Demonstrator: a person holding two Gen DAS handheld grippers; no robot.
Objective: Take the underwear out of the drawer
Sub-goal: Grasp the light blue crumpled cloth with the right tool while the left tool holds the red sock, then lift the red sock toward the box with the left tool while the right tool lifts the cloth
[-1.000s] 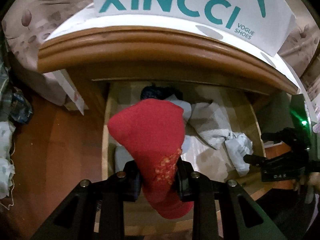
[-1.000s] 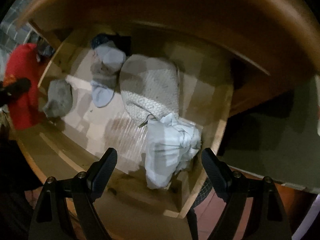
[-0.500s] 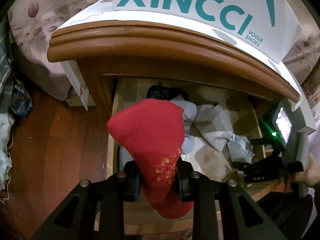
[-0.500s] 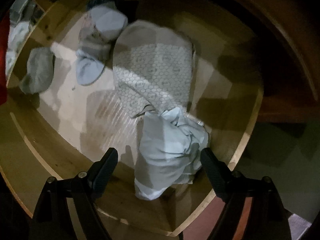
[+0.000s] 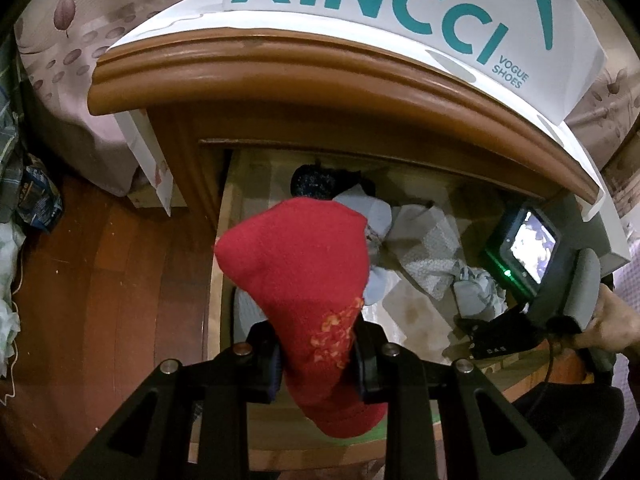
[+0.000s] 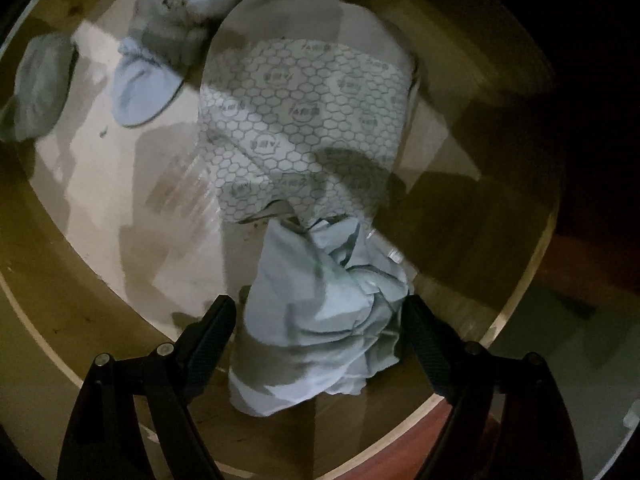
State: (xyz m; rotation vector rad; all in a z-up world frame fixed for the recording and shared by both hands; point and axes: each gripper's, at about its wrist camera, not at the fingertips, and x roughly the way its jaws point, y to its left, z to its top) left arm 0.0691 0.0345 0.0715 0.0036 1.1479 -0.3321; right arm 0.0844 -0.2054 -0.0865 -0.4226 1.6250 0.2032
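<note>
My left gripper (image 5: pixel 316 354) is shut on a red sock (image 5: pixel 304 272) and holds it up above the open wooden drawer (image 5: pixel 224 232). My right gripper (image 6: pixel 320 336) is open inside the drawer, its fingers (image 6: pixel 212 328) on either side of a crumpled pale blue underwear (image 6: pixel 320 312). The same underwear (image 5: pixel 474 292) shows in the left wrist view, beside the right gripper's body (image 5: pixel 532 280). Behind it lies a folded white garment with a hexagon print (image 6: pixel 304 120).
Pale blue socks (image 6: pixel 140 84) and a grey sock (image 6: pixel 36 92) lie at the drawer's left. A dark bundle (image 5: pixel 316 184) sits at the back. A XINCCI shoe box (image 5: pixel 400 12) stands on the cabinet top (image 5: pixel 280 60). Wooden floor (image 5: pixel 100 280) lies to the left.
My right gripper has moved down into the drawer until its open fingers straddle the pale blue underwear. My left gripper has drawn back and up with the red sock.
</note>
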